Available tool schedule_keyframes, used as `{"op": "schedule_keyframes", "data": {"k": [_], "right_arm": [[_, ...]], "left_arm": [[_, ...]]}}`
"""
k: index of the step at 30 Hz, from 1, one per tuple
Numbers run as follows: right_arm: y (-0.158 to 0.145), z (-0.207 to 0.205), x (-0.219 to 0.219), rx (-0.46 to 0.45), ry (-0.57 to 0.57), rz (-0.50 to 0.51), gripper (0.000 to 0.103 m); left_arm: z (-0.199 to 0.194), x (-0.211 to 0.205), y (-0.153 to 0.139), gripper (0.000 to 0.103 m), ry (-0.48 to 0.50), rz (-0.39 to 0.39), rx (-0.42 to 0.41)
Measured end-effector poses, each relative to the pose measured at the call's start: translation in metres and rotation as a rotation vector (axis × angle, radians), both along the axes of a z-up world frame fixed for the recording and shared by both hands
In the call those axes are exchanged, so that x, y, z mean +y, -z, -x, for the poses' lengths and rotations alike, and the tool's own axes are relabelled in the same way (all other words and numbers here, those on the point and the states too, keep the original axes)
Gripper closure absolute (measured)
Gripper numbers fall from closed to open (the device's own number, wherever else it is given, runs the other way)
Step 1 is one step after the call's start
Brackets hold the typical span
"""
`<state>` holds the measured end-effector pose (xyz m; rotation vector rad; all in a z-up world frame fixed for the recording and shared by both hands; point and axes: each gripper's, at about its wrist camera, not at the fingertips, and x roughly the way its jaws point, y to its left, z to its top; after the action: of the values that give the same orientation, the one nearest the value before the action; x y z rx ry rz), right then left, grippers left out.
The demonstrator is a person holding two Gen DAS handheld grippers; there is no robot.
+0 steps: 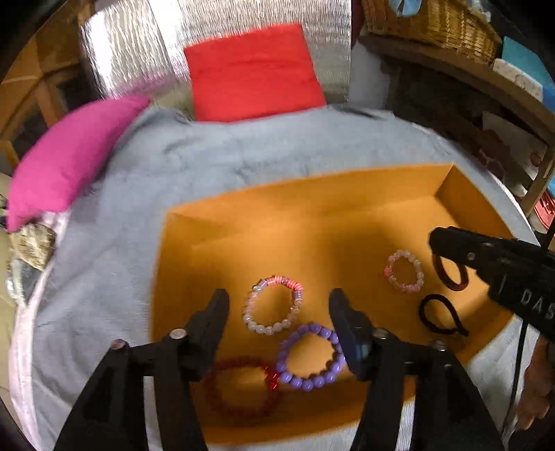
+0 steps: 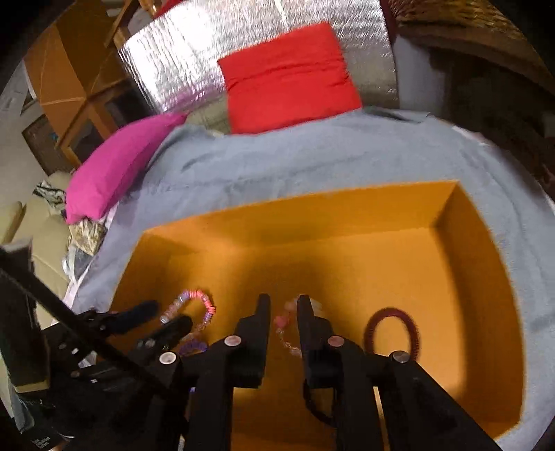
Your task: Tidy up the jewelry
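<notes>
An orange box (image 1: 347,194) lies on a grey cloth and holds several bracelets. My left gripper (image 1: 279,301) is open above a pale bead bracelet (image 1: 272,305), with a purple bead bracelet (image 1: 310,357) and a dark red one (image 1: 239,388) nearer. A small pink bracelet (image 1: 404,270), a maroon ring (image 1: 449,274) and a black hair tie (image 1: 440,314) lie to the right. My right gripper (image 2: 283,301) is partly open with the pink bracelet (image 2: 286,329) below its fingers; whether it touches it I cannot tell. The maroon ring (image 2: 390,333) lies to its right.
A red cushion (image 1: 253,73) and a magenta cushion (image 1: 69,156) lie behind the grey cloth (image 1: 208,156). A silver foil sheet (image 1: 145,41) stands at the back. A wicker basket (image 1: 433,24) sits on a shelf at the right.
</notes>
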<state>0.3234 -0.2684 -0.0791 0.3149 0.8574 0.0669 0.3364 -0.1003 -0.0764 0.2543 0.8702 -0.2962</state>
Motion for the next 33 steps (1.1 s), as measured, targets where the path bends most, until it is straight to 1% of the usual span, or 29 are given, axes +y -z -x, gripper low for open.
{"op": "schedule_keyframes", "data": {"k": [2, 4, 6, 7, 8, 10, 15, 21, 27, 33], "right_arm": [[-0.012, 0.015, -0.003, -0.033, 0.006, 0.006, 0.08], [-0.024, 0.035, -0.005, -0.056, 0.006, 0.016, 0.079], [-0.036, 0.057, -0.004, -0.073, 0.001, 0.034, 0.076], [-0.042, 0.071, -0.003, -0.08, 0.0, 0.047, 0.069], [-0.047, 0.085, -0.002, -0.086, 0.0, 0.056, 0.058], [-0.056, 0.109, 0.0, -0.095, 0.0, 0.058, 0.048], [-0.071, 0.17, 0.006, -0.089, 0.01, 0.082, 0.048], [-0.081, 0.231, 0.016, -0.096, -0.007, 0.104, 0.048], [-0.087, 0.272, 0.022, -0.107, -0.014, 0.09, 0.048], [-0.091, 0.303, 0.033, -0.12, -0.036, 0.082, 0.048]], "left_arm": [[0.017, 0.005, -0.013, 0.04, -0.01, -0.019, -0.038], [0.039, 0.012, -0.026, 0.036, -0.031, -0.033, -0.068], [0.063, 0.017, -0.039, 0.034, -0.043, -0.024, -0.092], [0.074, 0.02, -0.043, 0.032, -0.049, -0.02, -0.097], [0.085, 0.021, -0.048, 0.031, -0.056, -0.016, -0.1], [0.114, 0.027, -0.057, 0.03, -0.079, -0.003, -0.108], [0.171, 0.036, -0.07, 0.03, -0.109, 0.014, -0.117], [0.219, 0.042, -0.081, 0.03, -0.125, 0.029, -0.14], [0.256, 0.05, -0.091, 0.03, -0.143, 0.022, -0.161], [0.281, 0.06, -0.091, 0.03, -0.169, 0.013, -0.163]]}}
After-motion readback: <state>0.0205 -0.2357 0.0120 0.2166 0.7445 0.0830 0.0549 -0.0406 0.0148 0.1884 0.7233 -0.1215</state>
